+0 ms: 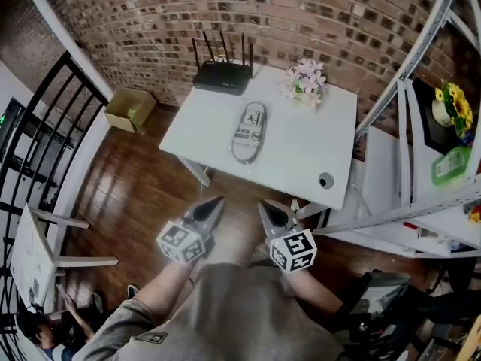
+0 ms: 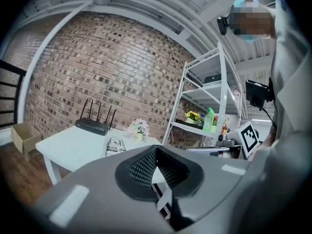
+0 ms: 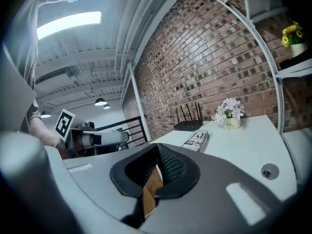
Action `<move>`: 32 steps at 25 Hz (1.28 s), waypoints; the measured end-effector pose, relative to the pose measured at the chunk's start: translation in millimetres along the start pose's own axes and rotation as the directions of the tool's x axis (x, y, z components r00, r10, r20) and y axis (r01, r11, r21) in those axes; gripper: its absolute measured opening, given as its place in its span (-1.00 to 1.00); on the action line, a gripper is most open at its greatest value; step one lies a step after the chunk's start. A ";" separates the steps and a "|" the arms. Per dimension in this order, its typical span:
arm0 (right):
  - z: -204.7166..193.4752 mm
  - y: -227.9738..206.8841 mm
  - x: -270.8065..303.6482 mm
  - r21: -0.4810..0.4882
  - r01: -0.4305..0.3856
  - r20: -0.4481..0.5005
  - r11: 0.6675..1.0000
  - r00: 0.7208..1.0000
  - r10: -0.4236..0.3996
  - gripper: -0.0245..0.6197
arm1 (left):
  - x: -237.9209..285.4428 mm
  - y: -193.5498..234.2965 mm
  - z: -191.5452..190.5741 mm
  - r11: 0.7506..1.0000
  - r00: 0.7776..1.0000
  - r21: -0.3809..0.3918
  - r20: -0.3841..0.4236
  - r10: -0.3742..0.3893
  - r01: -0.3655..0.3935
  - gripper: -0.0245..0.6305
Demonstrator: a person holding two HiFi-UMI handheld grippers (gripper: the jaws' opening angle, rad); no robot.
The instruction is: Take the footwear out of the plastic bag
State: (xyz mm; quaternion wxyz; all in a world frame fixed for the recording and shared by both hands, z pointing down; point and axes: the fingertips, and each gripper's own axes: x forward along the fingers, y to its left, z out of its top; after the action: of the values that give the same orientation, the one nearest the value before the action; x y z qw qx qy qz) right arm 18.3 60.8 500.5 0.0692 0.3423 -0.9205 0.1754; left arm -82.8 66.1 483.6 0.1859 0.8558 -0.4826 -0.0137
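the plastic bag [image 1: 249, 132] lies flat in the middle of the white table [image 1: 301, 153], and the footwear is inside it, not taken out yet. the bag is long and runs from the near side of the table toward the brick wall. behind it, at the back of the table, stands a black router [image 1: 222, 76] with its sticks up. a small pot of pale flowers [image 1: 306, 83] sits at the back right corner, near the bag but not touching it. a round grey hole [image 1: 325, 180] is in the table's near right corner

the left gripper [image 1: 216, 201] and the right gripper [image 1: 266, 205] are both held low, close to the person's body, over the wood floor and well apart from the table. they sit side by side and both point toward the table. the left gripper's jaws are closed tight with nothing between them. the right gripper's jaws are closed tight too, and they hold nothing

a brown cardboard box [image 1: 129, 109] sits on the floor to the left of the table. a white shelf [image 1: 406, 149] stands to the right, with yellow flowers [image 1: 453, 102] and a green bottle [image 1: 451, 165] on it
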 end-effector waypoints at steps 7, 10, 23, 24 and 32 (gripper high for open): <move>-5.6 -36.9 29.0 0.045 0.042 -0.041 0.998 0.998 -0.040 -0.88 | 37.1 36.7 3.4 1.000 0.999 -0.004 -0.053 -0.005 0.005 -0.92; -5.3 -49.8 45.3 0.057 0.076 -0.056 0.995 0.996 -0.072 -0.88 | 52.9 55.3 6.6 1.000 0.997 -0.006 -0.070 -0.031 0.031 -0.92; 3.3 -94.6 145.4 0.154 0.338 -0.134 0.928 0.938 -0.319 -0.88 | 116.0 158.8 25.3 0.967 0.955 -0.058 -0.156 -0.253 0.246 -0.92; 2.7 -97.0 150.3 0.163 0.358 -0.140 0.919 0.931 -0.338 -0.88 | 118.6 164.5 25.9 0.963 0.949 -0.061 -0.162 -0.270 0.263 -0.92; -9.5 -118.1 178.9 0.202 0.433 -0.218 0.878 0.894 -0.391 -0.72 | 133.9 194.4 25.7 0.945 0.924 -0.073 -0.199 -0.328 0.319 -0.92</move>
State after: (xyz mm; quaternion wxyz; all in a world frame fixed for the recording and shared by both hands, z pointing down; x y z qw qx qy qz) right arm -39.6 -127.2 586.1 0.1410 0.5204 -0.7879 0.2975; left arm -176.2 -143.4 545.0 0.2472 0.9165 -0.3124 0.0360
